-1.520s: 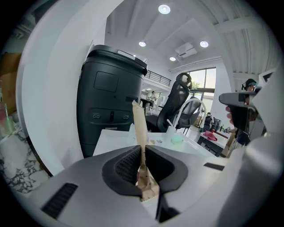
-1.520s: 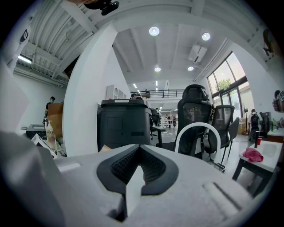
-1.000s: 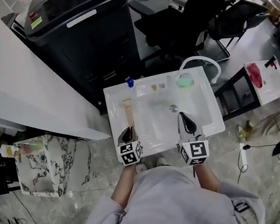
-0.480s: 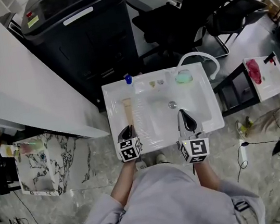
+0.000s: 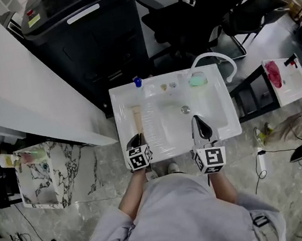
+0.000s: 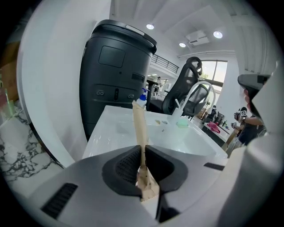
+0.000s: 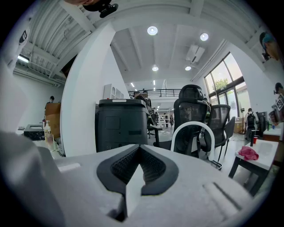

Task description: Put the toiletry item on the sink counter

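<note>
A slim tan stick-like toiletry item (image 5: 137, 117) juts forward from my left gripper (image 5: 137, 142), which is shut on its near end. It hangs over the left front part of the white sink counter (image 5: 121, 102). In the left gripper view the tan item (image 6: 139, 126) stands pinched between the dark pads of the left gripper (image 6: 143, 153), tip pointing at the counter's back edge. I cannot tell whether it touches the counter. My right gripper (image 5: 200, 127) hovers over the basin's front right, shut and empty; the right gripper (image 7: 140, 153) shows closed pads.
At the counter's back edge stand a blue-capped bottle (image 5: 138, 82), small bits and a green dish (image 5: 197, 81) by a curved white faucet (image 5: 216, 59). A black machine (image 5: 86, 36) rises behind. A marble block (image 5: 52, 175) sits left, a side table (image 5: 284, 83) right, office chairs (image 5: 225, 14) beyond.
Both grippers keep their places over the sink's front, the left still holding the tan item. The head view has shifted slightly, and a person's arm shows at the far right edge.
</note>
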Action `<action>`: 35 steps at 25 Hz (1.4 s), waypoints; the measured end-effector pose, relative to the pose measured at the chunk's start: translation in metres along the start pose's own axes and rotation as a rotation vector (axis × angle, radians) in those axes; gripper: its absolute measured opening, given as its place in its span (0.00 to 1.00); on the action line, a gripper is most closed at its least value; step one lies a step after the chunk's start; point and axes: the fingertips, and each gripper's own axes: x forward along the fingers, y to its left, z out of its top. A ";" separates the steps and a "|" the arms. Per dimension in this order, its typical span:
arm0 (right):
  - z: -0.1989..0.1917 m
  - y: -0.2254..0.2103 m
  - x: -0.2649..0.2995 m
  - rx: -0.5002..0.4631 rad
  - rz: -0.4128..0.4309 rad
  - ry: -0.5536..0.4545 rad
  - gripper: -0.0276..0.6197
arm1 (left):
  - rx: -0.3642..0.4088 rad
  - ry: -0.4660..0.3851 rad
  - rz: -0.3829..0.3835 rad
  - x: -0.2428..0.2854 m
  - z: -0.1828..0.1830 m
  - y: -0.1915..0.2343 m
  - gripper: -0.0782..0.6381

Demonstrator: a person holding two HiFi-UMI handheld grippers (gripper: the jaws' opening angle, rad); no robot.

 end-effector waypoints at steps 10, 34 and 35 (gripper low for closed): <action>-0.001 0.002 -0.002 -0.003 0.000 0.003 0.05 | -0.012 0.038 0.014 0.008 -0.012 0.008 0.16; -0.008 -0.006 -0.015 0.003 -0.029 0.016 0.05 | -0.040 0.140 0.027 0.022 -0.044 0.012 0.16; -0.008 -0.006 -0.015 0.004 -0.028 0.016 0.05 | -0.039 0.135 0.031 0.022 -0.044 0.013 0.16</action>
